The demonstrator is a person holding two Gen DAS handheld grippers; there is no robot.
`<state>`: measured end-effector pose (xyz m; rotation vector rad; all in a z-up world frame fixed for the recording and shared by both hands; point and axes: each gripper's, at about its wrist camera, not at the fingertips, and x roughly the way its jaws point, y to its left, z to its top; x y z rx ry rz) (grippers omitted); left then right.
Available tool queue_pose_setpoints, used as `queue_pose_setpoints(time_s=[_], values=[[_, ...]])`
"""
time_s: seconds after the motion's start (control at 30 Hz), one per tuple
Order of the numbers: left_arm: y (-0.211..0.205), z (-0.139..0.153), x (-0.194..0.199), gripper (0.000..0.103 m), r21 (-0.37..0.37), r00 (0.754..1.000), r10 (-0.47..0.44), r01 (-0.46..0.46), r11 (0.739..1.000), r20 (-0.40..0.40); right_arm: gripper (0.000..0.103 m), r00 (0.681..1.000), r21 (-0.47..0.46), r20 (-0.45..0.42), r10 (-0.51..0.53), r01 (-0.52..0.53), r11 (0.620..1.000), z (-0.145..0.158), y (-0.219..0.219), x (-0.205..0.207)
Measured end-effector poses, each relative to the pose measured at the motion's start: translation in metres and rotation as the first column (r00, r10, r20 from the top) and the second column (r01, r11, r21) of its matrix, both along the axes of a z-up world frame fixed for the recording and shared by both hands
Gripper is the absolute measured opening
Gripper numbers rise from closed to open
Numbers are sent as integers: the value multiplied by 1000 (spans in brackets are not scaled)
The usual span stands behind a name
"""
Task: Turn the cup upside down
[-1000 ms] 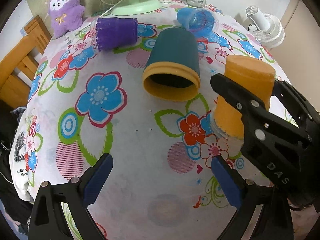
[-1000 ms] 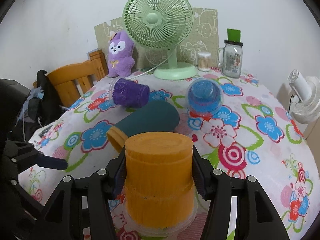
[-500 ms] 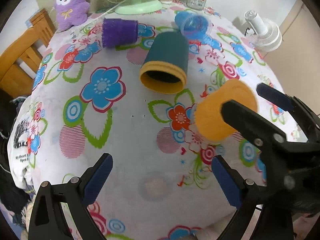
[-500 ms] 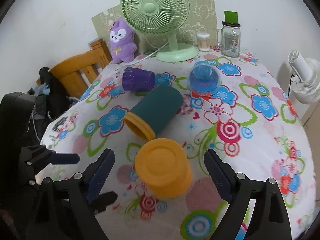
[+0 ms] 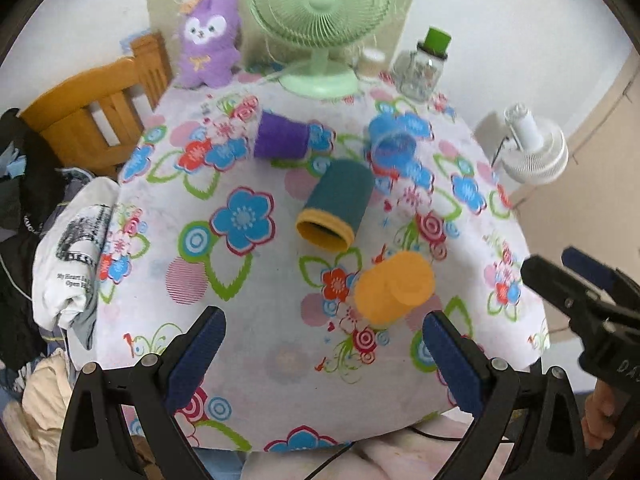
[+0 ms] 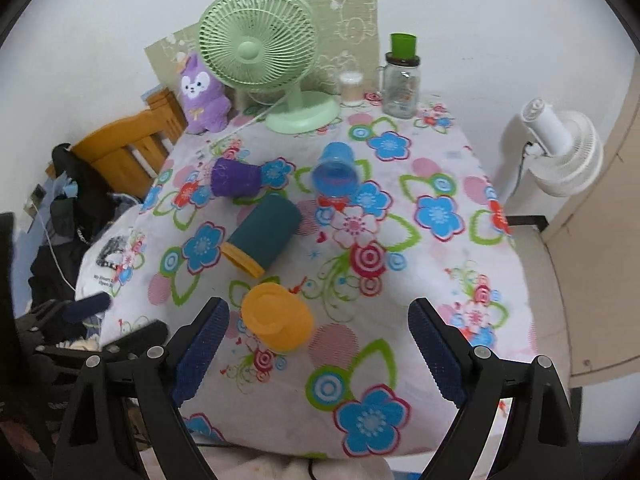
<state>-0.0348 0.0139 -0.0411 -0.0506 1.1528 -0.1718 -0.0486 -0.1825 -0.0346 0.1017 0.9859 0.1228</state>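
- Blue-padded right gripper (image 6: 318, 344) is spread wide, holding nothing; left gripper (image 5: 324, 354) likewise.
- Orange cup (image 6: 277, 317) stands upside down at 11 o'clock of the right gripper, clear tablecloth (image 6: 420, 264) around.
- Teal cup (image 6: 264, 236) lies beyond at 12.

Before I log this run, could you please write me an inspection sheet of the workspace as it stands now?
Surface: table under a flowered cloth.
Job's things: orange cup stands upside down, near edge, free of both grippers.
Clutter: teal cup, purple cup and blue cup lie on their sides; green fan, jar and plush at the back.
Grippers: left gripper and right gripper both hold nothing, jaws wide.
Cables: white fan cord across the back of the cloth.
Surroundings: wooden chair, white fan, clothes pile.
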Motion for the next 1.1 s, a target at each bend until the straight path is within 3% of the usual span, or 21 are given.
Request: queue_pose_setpoints(time_s=[0.2,0.4,1.1], values=[[-2,16,-11,100,-7,999,50,-50,999,9,93,999,-42,-31,-24,22,999,6,-7,-7],[1,26,-21,102,-12,994,103,-103,995,18,93,999,-120,-7,-33,32,992,17,-5,-18],[-9,41,-22,103,-7,992,99,-99,995,73,93,997,-72,46,-55,58,996,30,-7,-21]])
